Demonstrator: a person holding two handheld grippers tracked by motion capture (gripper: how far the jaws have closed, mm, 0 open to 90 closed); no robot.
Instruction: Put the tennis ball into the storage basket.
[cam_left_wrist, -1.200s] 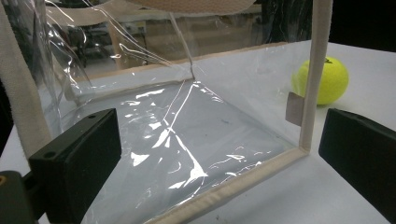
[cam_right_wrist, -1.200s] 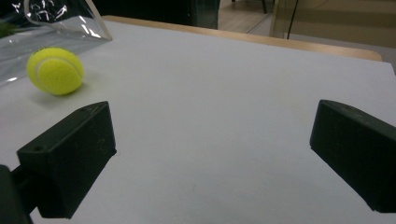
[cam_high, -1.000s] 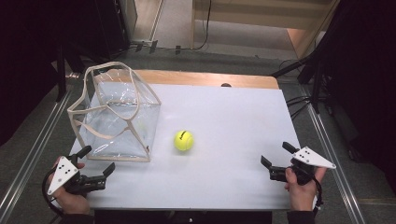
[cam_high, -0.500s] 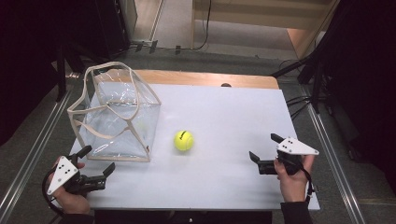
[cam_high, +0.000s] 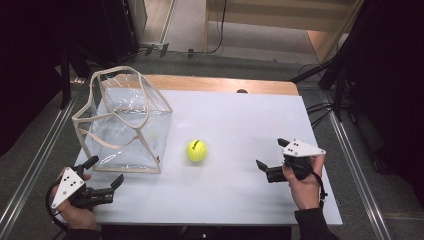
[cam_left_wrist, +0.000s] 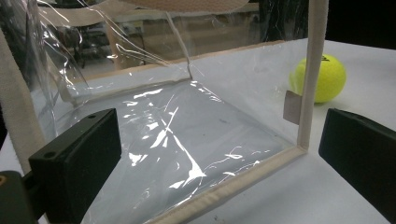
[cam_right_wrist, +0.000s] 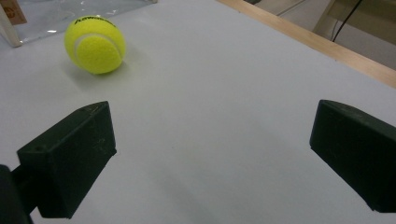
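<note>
The right tongs (cam_high: 270, 161) sit low over the right part of the white worktop (cam_high: 235, 125), held in a hand (cam_high: 303, 186), with the jaws spread wide and nothing between them. They point leftward across the surface toward the tennis ball (cam_high: 197, 150). In the right gripper view the ball (cam_right_wrist: 95, 45) lies beyond the left jaw, well apart from both jaws, resting on the bare worktop (cam_right_wrist: 224, 93) with its printed side up.

The left tongs (cam_high: 106, 173) rest at the near left corner of the worktop, also gaping and gripping nothing. They lie just in front of the clear plastic bag (cam_high: 125, 125), close to its bottom edge. In the left gripper view the bag (cam_left_wrist: 177, 121) stands open between and beyond the jaws, with its cream trim running along the base and up one corner. The ball (cam_left_wrist: 324, 77) shows just past that upright corner trim, outside the bag.

From above, the ball lies near the middle of the worktop, just right of the bag and not touching it.
</note>
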